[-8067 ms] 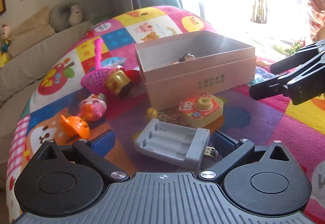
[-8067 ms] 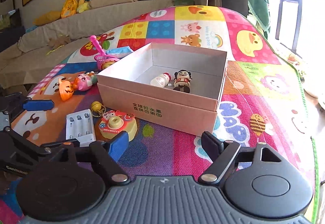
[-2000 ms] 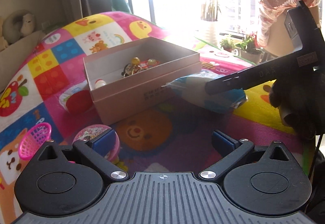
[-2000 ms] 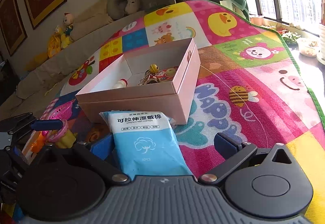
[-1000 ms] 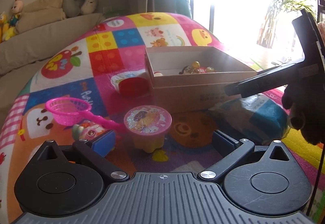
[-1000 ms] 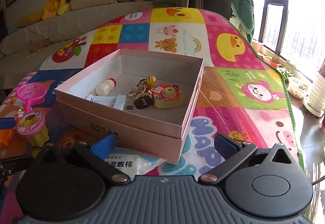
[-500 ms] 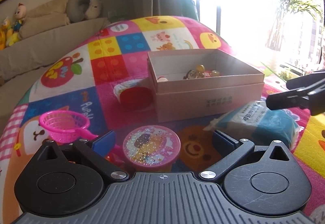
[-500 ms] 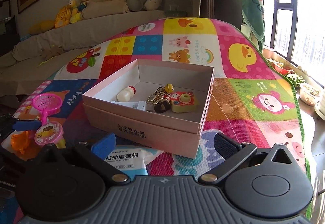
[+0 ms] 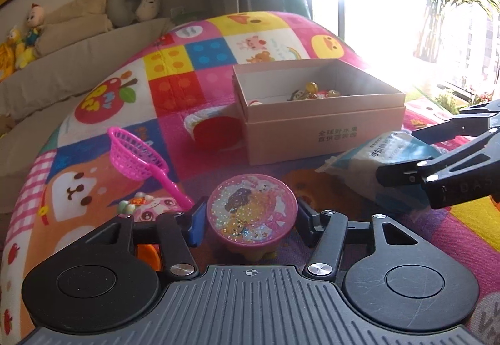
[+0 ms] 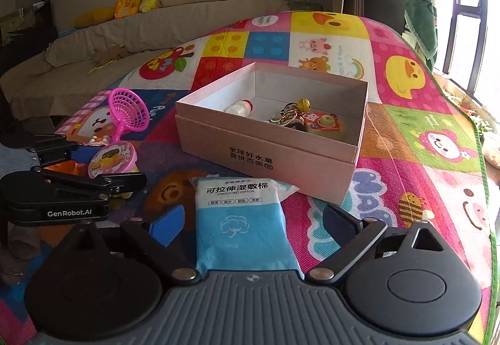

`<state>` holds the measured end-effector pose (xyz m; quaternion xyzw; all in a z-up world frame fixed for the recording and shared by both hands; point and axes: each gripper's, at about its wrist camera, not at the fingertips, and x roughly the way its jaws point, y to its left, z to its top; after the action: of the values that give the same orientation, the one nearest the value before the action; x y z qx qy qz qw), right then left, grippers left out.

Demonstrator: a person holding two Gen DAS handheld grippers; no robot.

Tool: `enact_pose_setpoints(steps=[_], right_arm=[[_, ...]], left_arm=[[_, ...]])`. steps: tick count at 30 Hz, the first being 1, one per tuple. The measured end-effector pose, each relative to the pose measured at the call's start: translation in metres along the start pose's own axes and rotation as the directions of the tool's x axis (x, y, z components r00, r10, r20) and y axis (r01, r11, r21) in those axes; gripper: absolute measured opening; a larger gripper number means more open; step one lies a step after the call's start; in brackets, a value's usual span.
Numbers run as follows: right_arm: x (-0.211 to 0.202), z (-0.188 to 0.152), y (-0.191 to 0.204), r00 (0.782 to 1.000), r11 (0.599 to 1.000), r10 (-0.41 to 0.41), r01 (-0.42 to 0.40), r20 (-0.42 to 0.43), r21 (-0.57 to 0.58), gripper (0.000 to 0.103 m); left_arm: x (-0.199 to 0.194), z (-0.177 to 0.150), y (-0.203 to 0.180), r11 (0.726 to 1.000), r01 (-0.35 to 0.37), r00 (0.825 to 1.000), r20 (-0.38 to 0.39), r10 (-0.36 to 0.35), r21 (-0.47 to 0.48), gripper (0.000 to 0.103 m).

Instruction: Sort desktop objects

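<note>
Glitter-topped pink cup (image 9: 252, 216), round and squat with a sparkly cartoon lid, sits clamped between the blue pads of the left gripper (image 9: 250, 221); half a second ago those fingers stood wide with the cup loose between them; right gripper (image 10: 253, 223) straddles the blue-and-white wet-cotton pack (image 10: 240, 220), a soft, crinkled pouch lying flat on the mat, its jaws closing but not yet touching it; a second ago only the pack's edge showed under that gripper; beyond the pack stands the pink cardboard box (image 10: 265, 154), open-topped and matte, holding a small bottle (image 10: 239, 108), keyrings (image 10: 287, 116) and a toy camera (image 10: 325, 123); a pink plastic net scoop (image 9: 137, 157) lies left of the cup on the patchwork mat (image 9: 187, 63).
</note>
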<state>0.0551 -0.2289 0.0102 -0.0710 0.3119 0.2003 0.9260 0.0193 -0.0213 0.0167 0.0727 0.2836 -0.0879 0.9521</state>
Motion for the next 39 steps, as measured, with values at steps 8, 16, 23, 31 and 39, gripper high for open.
enact_pose_setpoints(steps=[8, 16, 23, 31, 39], right_arm=[[-0.008, 0.004, 0.006, 0.994, 0.998, 0.069, -0.067, -0.090, 0.019, 0.052], [-0.108, 0.075, -0.026, 0.976, 0.995, 0.016, -0.037, 0.217, 0.096, 0.052], [-0.087, 0.123, -0.059, 0.955, 0.986, -0.116, 0.077, 0.273, 0.148, 0.052], [-0.024, 0.127, -0.085, 0.981, 0.970, -0.106, 0.066, 0.162, 0.233, 0.052], [0.029, 0.109, -0.078, 0.994, 0.959, -0.085, 0.061, 0.075, 0.278, 0.057]], left_arm=[[-0.041, 0.005, -0.004, 0.998, 0.050, 0.997, 0.052, -0.051, 0.027, 0.061], [-0.055, 0.098, -0.011, 0.997, 0.040, 0.948, 0.314, -0.060, 0.068, 0.061], [0.016, 0.157, -0.032, 0.998, 0.021, 0.944, 0.327, -0.038, 0.056, 0.070], [0.009, 0.091, -0.006, 1.000, 0.011, 0.982, 0.191, -0.011, 0.002, 0.091], [-0.007, 0.016, -0.003, 0.999, 0.034, 0.998, 0.059, -0.035, 0.026, 0.096]])
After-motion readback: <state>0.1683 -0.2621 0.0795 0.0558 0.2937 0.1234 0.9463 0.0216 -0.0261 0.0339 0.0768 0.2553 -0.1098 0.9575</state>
